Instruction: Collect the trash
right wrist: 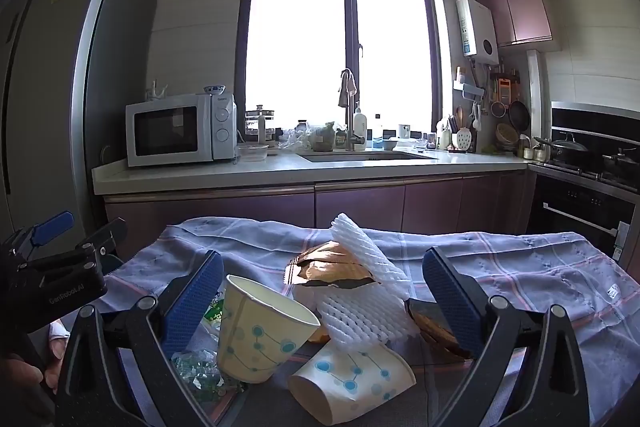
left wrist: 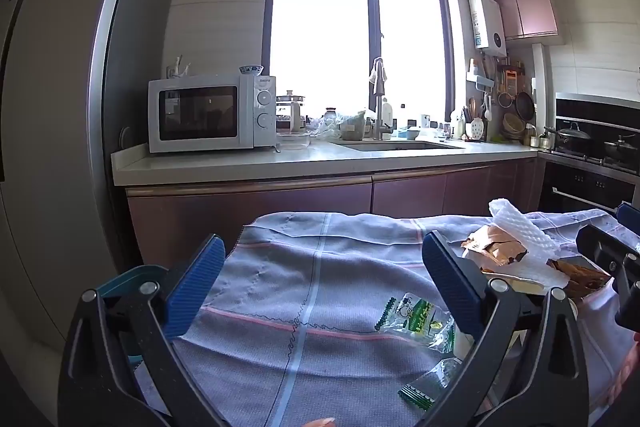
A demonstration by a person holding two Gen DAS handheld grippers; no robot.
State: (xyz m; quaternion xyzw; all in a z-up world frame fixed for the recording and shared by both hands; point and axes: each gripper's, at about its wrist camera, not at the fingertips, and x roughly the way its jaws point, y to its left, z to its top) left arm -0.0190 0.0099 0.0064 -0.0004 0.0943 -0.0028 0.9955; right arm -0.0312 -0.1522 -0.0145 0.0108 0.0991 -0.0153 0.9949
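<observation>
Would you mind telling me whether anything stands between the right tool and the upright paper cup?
Nothing visible does. The right tool is open, and the upright paper cup sits just ahead between its fingers, with a tipped cup and white foam netting beside it.

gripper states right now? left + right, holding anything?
Left gripper: open, holding nothing, over the cloth.
Right gripper: open, holding nothing; cups and foam net lie between its fingers, ungripped.
</observation>
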